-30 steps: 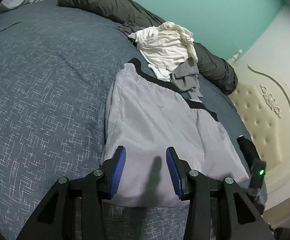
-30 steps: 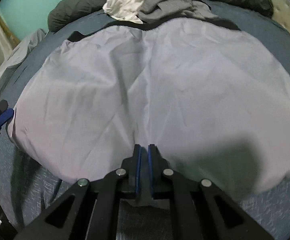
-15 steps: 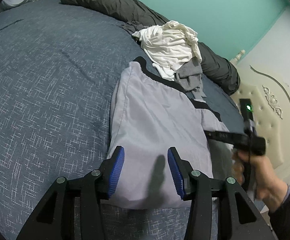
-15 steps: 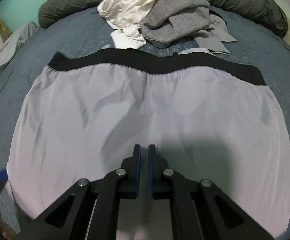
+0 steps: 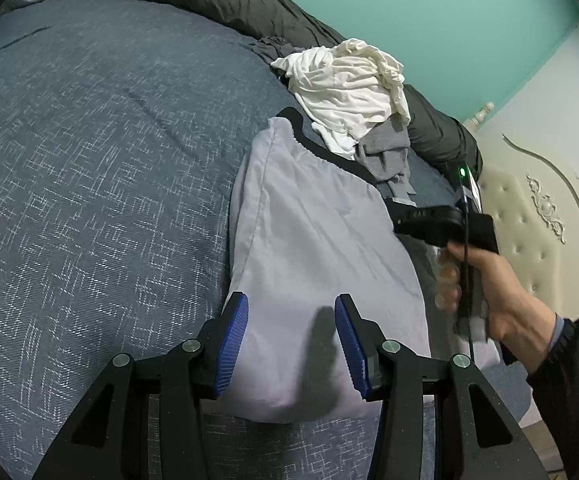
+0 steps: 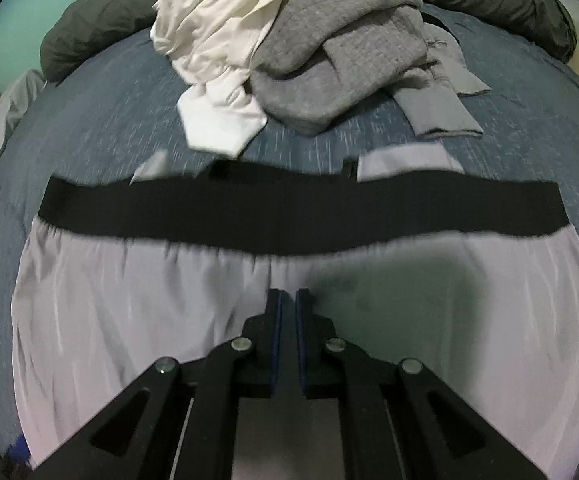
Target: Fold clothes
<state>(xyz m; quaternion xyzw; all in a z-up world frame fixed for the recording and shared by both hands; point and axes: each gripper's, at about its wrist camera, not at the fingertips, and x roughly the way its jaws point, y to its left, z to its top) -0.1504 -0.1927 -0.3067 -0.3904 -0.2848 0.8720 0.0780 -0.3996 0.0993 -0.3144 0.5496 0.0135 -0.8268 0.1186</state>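
My left gripper hangs apart, my right gripper together, empty; sliding could ruck the shorts at frame centre.

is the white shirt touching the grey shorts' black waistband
Apart. The right wrist view shows a strip of bare blue bedspread between the white shirt and the black waistband of the grey shorts.

both wrist views look down, sharing the shorts.
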